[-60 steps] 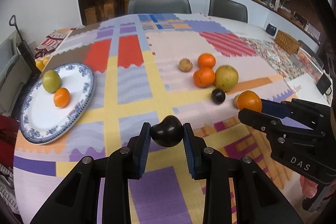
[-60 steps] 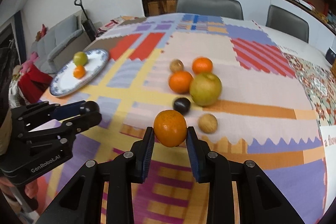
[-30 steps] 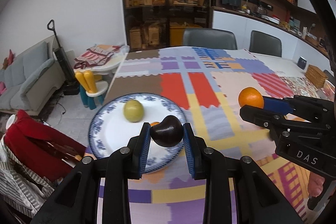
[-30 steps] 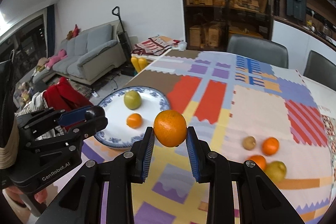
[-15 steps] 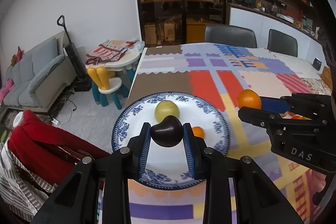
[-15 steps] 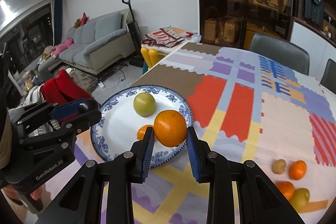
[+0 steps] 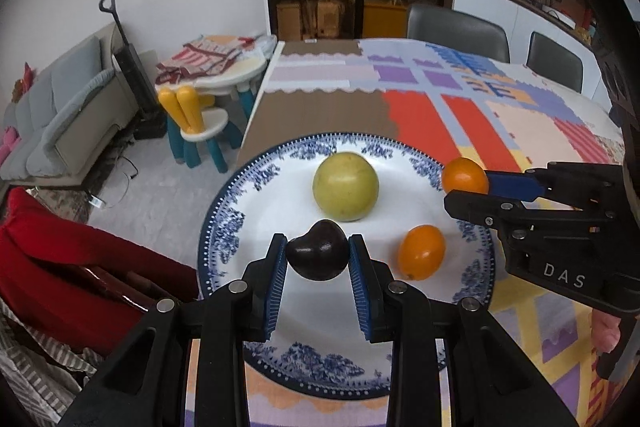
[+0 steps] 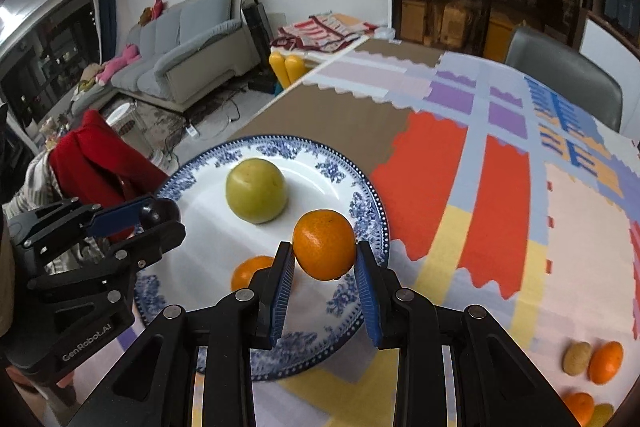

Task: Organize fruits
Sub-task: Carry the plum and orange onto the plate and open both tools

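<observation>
Colorful patchwork cloth [image 7: 420, 115] covers the table, with a grey sofa [image 8: 192, 39] and dark shelves behind it. On the cloth sits a blue and white plate [image 7: 224, 227].

The left claw [image 7: 318, 259] is pinching a dark plum [image 7: 317, 255] between its blue pads, right over the near part of the plate. Just past the plum lies a green round fruit [image 7: 345, 185], and to the claw's right lies a small orange [image 7: 421, 251], both on the plate.

The right claw [image 8: 325, 259] is pinching a bigger orange [image 8: 324, 244] over the plate's right edge. The green fruit is ahead of it and a bit to the left. The small orange peeks out just left of its left finger.

More fruit [image 8: 592, 363] lies on the cloth far to the right claw's right. A red cloth [image 7: 72, 259] hangs off to the left of the table.
</observation>
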`<action>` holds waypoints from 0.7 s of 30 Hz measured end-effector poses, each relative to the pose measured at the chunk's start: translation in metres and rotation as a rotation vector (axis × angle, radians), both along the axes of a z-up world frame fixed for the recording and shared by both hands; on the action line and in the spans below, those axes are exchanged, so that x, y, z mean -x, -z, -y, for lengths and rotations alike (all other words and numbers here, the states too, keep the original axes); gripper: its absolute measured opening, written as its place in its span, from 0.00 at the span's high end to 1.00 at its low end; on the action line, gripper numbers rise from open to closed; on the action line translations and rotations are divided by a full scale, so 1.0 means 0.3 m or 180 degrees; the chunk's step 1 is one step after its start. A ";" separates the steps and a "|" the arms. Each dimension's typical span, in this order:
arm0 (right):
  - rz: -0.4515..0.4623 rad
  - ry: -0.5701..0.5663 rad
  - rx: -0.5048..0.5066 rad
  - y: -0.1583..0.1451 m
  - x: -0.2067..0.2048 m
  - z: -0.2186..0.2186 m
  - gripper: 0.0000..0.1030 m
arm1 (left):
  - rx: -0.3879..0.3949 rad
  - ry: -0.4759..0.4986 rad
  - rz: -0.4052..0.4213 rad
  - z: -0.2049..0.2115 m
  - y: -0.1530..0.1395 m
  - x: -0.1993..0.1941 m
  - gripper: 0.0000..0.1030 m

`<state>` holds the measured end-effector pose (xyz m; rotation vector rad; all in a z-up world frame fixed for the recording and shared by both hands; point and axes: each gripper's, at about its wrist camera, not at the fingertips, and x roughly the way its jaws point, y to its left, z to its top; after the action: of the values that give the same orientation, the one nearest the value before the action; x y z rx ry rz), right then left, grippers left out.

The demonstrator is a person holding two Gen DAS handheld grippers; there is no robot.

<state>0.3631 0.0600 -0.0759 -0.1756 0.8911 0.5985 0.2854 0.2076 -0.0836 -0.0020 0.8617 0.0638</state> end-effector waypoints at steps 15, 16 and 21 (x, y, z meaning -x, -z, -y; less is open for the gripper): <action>-0.0091 -0.0011 -0.0074 0.015 -0.009 0.000 0.59 | -0.0088 -0.0068 -0.0034 0.006 -0.001 0.009 0.53; -0.0070 -0.0011 -0.0081 0.007 -0.004 0.004 0.59 | -0.0094 -0.0070 -0.0020 0.006 -0.008 0.015 0.52; 0.0069 -0.0013 -0.0129 -0.051 0.055 0.034 0.59 | -0.0092 -0.0063 0.0093 0.031 -0.073 0.081 0.51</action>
<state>0.3467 0.0498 -0.0607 -0.1471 0.8571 0.6170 0.2610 0.1984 -0.0617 0.0157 0.8315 0.0947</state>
